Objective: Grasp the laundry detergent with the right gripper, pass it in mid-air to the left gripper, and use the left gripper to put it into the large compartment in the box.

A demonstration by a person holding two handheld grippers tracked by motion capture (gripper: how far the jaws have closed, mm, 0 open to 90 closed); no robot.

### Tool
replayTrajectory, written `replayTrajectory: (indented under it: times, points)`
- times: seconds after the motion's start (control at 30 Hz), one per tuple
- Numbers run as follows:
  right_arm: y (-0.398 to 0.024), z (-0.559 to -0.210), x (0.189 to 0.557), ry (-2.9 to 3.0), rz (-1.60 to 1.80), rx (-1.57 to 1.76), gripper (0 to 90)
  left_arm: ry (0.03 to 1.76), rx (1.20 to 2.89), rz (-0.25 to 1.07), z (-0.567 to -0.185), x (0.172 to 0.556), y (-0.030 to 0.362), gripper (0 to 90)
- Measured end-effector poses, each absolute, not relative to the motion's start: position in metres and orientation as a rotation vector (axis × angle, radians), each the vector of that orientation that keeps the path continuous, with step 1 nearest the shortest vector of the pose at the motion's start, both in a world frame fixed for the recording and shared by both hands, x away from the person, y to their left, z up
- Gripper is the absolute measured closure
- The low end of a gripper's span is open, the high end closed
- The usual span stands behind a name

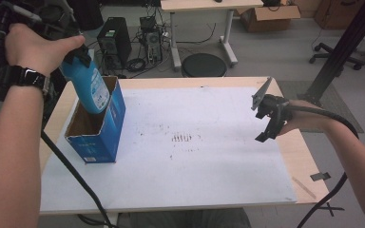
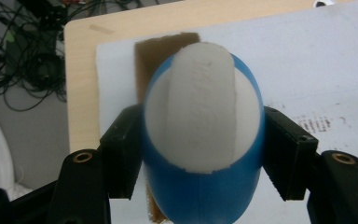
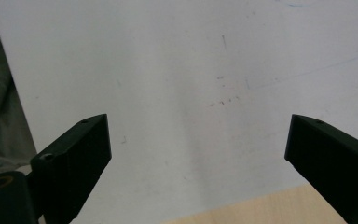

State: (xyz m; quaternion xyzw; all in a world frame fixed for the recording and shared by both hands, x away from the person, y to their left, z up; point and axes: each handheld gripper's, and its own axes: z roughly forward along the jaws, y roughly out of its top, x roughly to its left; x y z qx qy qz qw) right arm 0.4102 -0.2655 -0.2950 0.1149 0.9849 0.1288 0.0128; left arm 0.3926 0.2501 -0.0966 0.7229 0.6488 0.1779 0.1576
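While the white-sheeted wooden worktop [image 1: 195, 156] lies bare at its middle, the open blue cardboard box [image 1: 97, 130] receives a blue plastic bottle with a white cap [image 1: 88, 85], clamped by the left gripper [image 2: 204, 154]; next, seemingly, lowering and release. The right gripper [image 1: 270, 118] hovers wide, holding nothing.

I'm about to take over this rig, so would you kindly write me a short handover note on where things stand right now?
Left gripper: shut on the blue bottle, jaws clamped on its sides near the white cap.
Right gripper: open, holding nothing, hovering over the right side of the white mat.
Blue box: upright at the mat's left edge, top open.
Done: the bottle's lower end is tilted into the box opening.
Left: probably lower the bottle fully into the box and release; whether the bottle is going in or coming out cannot be told.
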Motion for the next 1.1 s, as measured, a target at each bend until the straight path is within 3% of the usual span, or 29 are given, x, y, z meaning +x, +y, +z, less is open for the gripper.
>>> replayTrajectory:
  times: [0.4, 1.1]
  points:
    - [-0.267, -0.297, 0.411, 3.058, 0.37, 0.356, 6.5, 1.932, 2.091, 0.515, -0.121, 0.392, 0.265, 38.2]
    - [-0.269, -0.304, 0.408, 3.075, 0.368, 0.366, 6.8, 1.969, 2.156, 0.413, -0.193, 0.4, 0.265, 38.2]
